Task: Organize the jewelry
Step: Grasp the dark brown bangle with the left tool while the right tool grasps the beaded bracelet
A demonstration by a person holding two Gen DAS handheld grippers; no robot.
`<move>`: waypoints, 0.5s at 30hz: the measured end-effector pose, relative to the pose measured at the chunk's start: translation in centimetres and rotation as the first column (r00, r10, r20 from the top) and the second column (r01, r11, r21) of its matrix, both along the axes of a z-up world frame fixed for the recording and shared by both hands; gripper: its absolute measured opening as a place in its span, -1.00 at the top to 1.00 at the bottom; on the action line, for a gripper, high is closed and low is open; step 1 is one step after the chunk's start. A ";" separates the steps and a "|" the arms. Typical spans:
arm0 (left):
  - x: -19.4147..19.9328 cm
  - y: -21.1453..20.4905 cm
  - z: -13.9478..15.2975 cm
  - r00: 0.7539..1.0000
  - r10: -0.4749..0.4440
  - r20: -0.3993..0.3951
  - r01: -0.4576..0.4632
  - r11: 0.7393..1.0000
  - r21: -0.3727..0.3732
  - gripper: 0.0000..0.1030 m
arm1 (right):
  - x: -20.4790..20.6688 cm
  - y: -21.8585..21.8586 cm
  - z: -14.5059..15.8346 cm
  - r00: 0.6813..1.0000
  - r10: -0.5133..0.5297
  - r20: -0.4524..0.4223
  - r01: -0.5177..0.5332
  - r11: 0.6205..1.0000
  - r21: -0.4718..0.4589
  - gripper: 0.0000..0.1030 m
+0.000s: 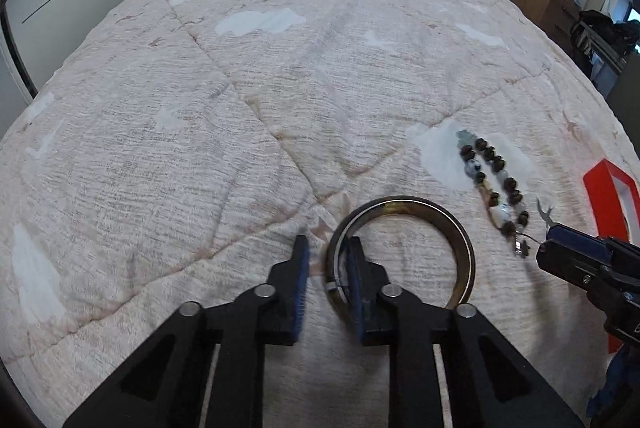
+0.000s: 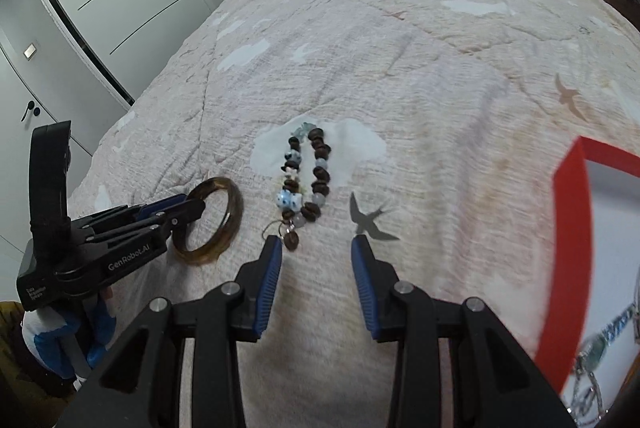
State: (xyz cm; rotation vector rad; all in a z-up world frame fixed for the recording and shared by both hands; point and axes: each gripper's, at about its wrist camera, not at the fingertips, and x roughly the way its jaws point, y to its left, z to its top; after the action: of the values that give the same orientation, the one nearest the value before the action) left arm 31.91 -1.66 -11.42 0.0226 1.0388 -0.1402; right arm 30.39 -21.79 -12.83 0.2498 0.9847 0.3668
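- On a bed (image 1: 280,76) under a pale pink quilt printed with clouds and birds, the left hand-held gripper (image 1: 329,248) straddles the rim of a bangle (image 1: 466,248): one finger inside the ring, one outside
- In its own view a gap shows between the outer pad and the rim, so I cannot tell whether the jaws have truly clamped; they stand narrowly parted
- The bangle is a plain dark hoop, brownish and glossy with a lighter amber stretch at its far edge, lying flat at 6 o'clock in the left view
- In the right view the right hand-held gripper (image 2: 316,240) hangs partly open and empty, its fingertips just short of a beaded bracelet (image 2: 306,176)
- The bracelet lies as a flattened loop pointing to 12 o'clock: dark brown beads mixed with pale blue, white and clear ones, with a small metal ring and charm at the near end, just beside the left fingertip
- A red-rimmed box (image 2: 568,228) with a white inside sits at 3 o'clock in the right view; silvery chain jewellery already lies in its near corner
- My judgement: the step in hand is picking up both pieces for the box
- To do it well, close squarely across the bangle rim so the smooth hoop does not pivot, and lift straight up
- The right gripper would best pinch several beads, not the thin charm ring, without snagging the quilt
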 end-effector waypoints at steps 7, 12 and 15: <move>0.7 1.6 -0.7 1.000 0.024 0.001 -0.024 0.999 -0.041 0.74 | 2.8 1.7 -1.3 1.000 0.018 0.008 -0.018 1.000 -0.002 0.32; 0.9 1.7 -0.9 1.000 0.029 0.005 -0.028 0.998 -0.056 0.74 | 4.1 3.1 -2.1 1.000 0.022 0.017 -0.022 0.999 -0.033 0.33; 0.5 1.6 -0.6 1.000 0.023 0.021 -0.021 0.997 -0.079 0.79 | 4.0 3.6 -2.1 0.999 0.031 0.024 -0.030 0.998 -0.054 0.68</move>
State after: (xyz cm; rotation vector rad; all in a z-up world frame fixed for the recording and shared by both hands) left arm 32.43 -0.04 -11.98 -0.0591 1.0110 -0.1604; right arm 34.42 -18.20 -14.92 0.1817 0.9736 0.3703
